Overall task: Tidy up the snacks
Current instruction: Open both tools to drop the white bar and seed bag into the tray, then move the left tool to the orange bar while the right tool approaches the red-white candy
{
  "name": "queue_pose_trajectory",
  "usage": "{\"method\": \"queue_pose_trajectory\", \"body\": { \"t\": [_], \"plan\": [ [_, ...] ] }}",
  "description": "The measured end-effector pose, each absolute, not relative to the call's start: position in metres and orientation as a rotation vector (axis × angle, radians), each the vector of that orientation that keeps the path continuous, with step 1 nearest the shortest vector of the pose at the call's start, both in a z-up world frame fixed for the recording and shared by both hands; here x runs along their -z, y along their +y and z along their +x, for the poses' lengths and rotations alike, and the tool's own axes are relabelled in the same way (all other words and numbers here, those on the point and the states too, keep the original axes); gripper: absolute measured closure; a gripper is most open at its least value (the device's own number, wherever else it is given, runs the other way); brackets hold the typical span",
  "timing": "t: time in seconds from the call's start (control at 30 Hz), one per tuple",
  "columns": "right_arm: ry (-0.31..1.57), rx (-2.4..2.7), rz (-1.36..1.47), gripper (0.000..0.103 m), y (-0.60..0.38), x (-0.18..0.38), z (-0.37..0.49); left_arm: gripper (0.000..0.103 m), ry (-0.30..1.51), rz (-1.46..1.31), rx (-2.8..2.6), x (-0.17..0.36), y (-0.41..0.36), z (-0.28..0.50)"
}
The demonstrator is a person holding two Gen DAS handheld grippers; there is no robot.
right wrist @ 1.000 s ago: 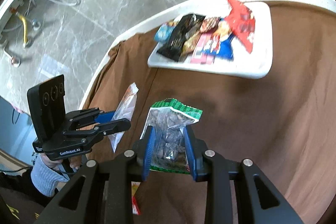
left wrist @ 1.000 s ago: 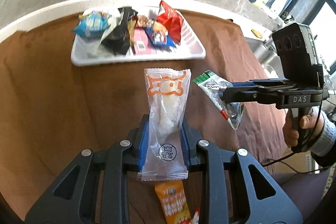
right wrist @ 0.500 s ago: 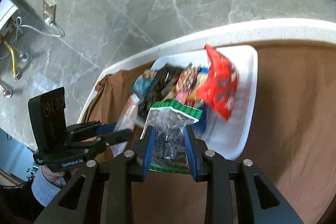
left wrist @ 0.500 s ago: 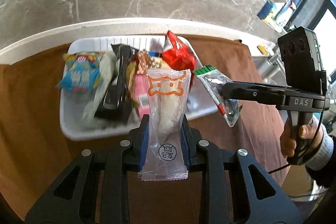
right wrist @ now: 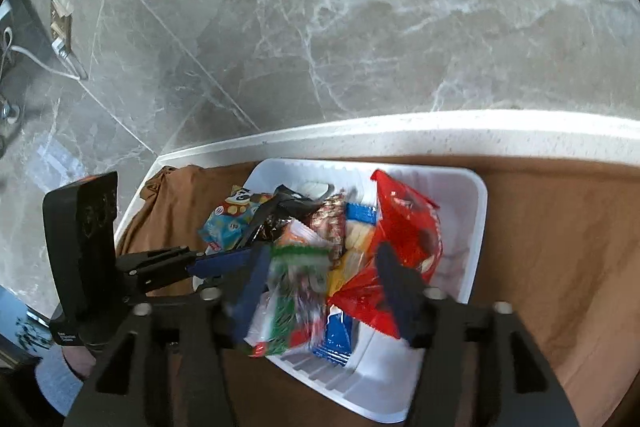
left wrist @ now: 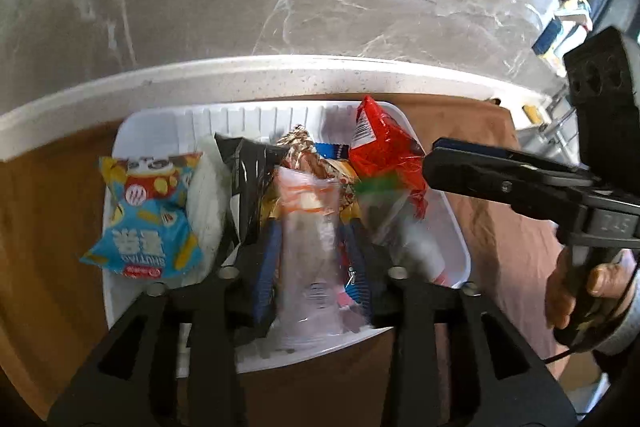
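Two packets let go over the tray

Both tools hang above the white tray (left wrist: 452, 223) on the bench, jaws just opening. Left tool (left wrist: 312, 259) frees its clear orange-printed packet (left wrist: 308, 251); right tool (right wrist: 320, 283) frees the green-topped bag (right wrist: 288, 291), so both drop among the gathered snacks.

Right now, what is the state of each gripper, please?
Left gripper: jaws just opened, clear orange-printed packet loose between them above the white tray.
Right gripper: jaws just opened, green-topped packet dropping free.
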State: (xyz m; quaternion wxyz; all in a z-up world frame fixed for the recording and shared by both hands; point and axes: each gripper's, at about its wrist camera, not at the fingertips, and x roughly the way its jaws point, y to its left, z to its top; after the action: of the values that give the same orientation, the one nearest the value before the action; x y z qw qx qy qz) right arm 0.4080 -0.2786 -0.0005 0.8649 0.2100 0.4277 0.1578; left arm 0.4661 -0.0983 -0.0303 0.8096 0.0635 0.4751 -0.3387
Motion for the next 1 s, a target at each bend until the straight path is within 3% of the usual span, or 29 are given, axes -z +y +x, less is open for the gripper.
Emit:
{"method": "queue_pose_trajectory", "body": {
  "t": [0.03, 0.57, 1.0],
  "plan": [
    [0.889, -0.330, 0.433, 0.041, -0.278, -0.002, 0.407, 0.052, 1.006, 0.141, 0.721, 0.030, -0.099, 0.465],
    [0.873, -0.386, 0.319, 0.038, -0.247, -0.032, 0.312, 0.051, 0.977, 0.142, 0.687, 0.007, -0.029, 0.370],
    [0.965, -0.656, 0.084, 0.037, -0.155, -0.022, 0.207, 0.051, 1.094, 0.187, 0.680, 0.033, 0.048, 0.244]
  ]
}}
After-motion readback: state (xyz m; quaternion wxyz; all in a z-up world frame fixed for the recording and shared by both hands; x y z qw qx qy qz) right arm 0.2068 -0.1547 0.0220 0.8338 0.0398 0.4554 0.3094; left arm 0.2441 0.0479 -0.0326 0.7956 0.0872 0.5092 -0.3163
